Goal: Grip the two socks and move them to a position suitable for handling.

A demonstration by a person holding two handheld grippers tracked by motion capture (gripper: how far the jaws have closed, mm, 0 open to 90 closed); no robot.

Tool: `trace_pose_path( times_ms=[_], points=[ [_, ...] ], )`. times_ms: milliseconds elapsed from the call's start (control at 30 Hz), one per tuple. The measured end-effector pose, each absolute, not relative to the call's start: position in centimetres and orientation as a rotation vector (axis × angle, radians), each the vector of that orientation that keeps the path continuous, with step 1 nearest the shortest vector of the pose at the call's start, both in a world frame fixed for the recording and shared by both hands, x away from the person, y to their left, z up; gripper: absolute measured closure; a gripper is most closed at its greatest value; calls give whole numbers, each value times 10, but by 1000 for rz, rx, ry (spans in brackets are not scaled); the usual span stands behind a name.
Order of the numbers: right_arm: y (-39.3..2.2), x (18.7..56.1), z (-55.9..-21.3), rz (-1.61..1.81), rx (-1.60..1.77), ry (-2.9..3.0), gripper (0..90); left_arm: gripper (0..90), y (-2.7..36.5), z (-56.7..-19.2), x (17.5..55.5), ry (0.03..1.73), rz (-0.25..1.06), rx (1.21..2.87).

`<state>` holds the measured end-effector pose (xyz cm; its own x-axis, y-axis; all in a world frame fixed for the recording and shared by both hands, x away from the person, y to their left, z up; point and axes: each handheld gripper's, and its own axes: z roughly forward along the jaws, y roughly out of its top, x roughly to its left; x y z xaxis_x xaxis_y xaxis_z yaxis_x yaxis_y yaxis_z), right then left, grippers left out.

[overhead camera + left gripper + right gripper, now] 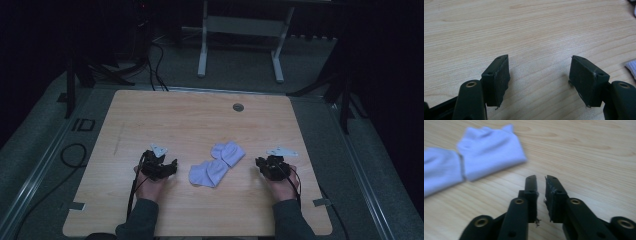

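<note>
1. Wooden table (200, 115) with two white socks (217, 164) lying near its front middle, one partly over the other, flat on the wood.
2. Socks sit between the two grippers, touching neither.
3. Left gripper (167, 167) rests low over the table just left of the socks, held in the person's left hand (149, 187).
4. Left gripper view: jaws stand wide apart, bare wood between them, nothing held; a sock edge (631, 67) shows at the right border.
5. Right gripper (262, 165) sits right of the socks, in the person's right hand (284, 189), pointing toward them.
6. Right gripper view: jaws nearly together with a thin slit between the pads (552, 195), nothing in it; socks (474, 157) lie ahead and to the left, blurred, clear of the tips.
7. Small round grommet (238, 107) near the table's far edge.
</note>
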<state>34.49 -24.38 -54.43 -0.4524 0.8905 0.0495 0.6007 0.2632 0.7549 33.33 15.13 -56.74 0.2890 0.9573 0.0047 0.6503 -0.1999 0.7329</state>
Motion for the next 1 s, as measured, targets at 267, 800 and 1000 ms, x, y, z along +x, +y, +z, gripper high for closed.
trace_pose_path(
  times_ms=[267, 800, 1000],
  points=[
    [-230, 339, -536, 1067, 1327, 2186, 900, 328, 151, -567, 333, 1438, 633, 1933],
    [-186, 327, -533, 1109, 1201, 2300, 900, 328, 151, -567, 333, 1438, 633, 1935],
    [-168, 322, -534, 1131, 1159, 2354, 900, 328, 150, -567, 333, 1440, 635, 1934]
  ],
)
